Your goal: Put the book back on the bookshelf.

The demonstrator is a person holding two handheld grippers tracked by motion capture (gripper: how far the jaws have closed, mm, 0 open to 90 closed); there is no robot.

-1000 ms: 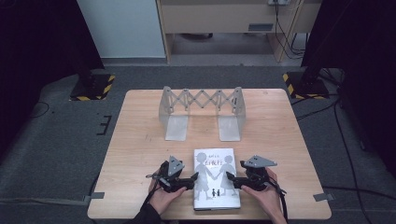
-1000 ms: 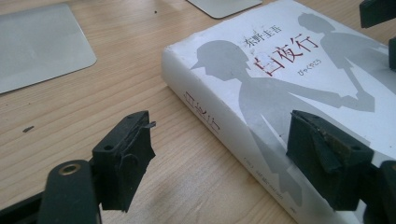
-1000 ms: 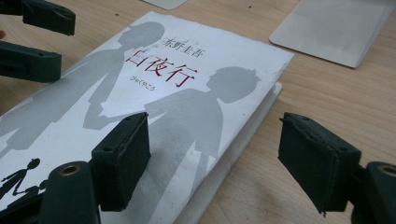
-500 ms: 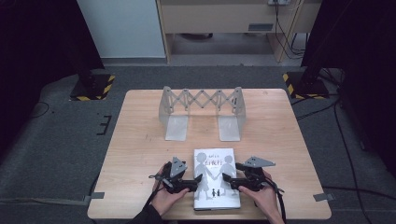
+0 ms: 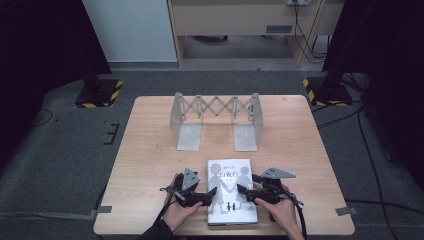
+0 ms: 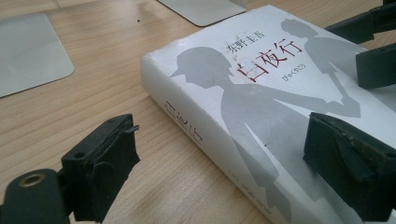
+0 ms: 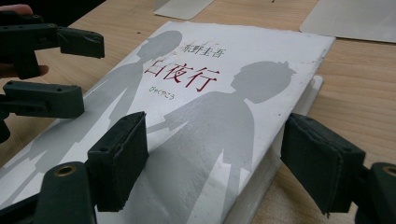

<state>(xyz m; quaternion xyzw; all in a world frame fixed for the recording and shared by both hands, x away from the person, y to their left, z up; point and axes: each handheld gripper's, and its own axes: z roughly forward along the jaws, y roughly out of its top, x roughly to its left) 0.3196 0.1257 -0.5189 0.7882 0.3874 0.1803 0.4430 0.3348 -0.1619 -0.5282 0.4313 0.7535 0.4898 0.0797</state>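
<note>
A white hardcover book with grey silhouettes and red title characters lies flat near the table's front edge. My left gripper is at the book's left side, open. In the left gripper view its jaws straddle the spine edge of the book, one over the table and one over the cover. My right gripper is open at the book's right side. In the right gripper view it straddles the page edge of the book. Neither gripper clamps the book.
An expandable metal book rack with two flat base plates stands behind the book at mid table. The wooden table has bare room left and right of the book. A person's hands hold both grippers at the front edge.
Both grippers have edged slightly inward onto the book's left and right sides. The book has not moved.
</note>
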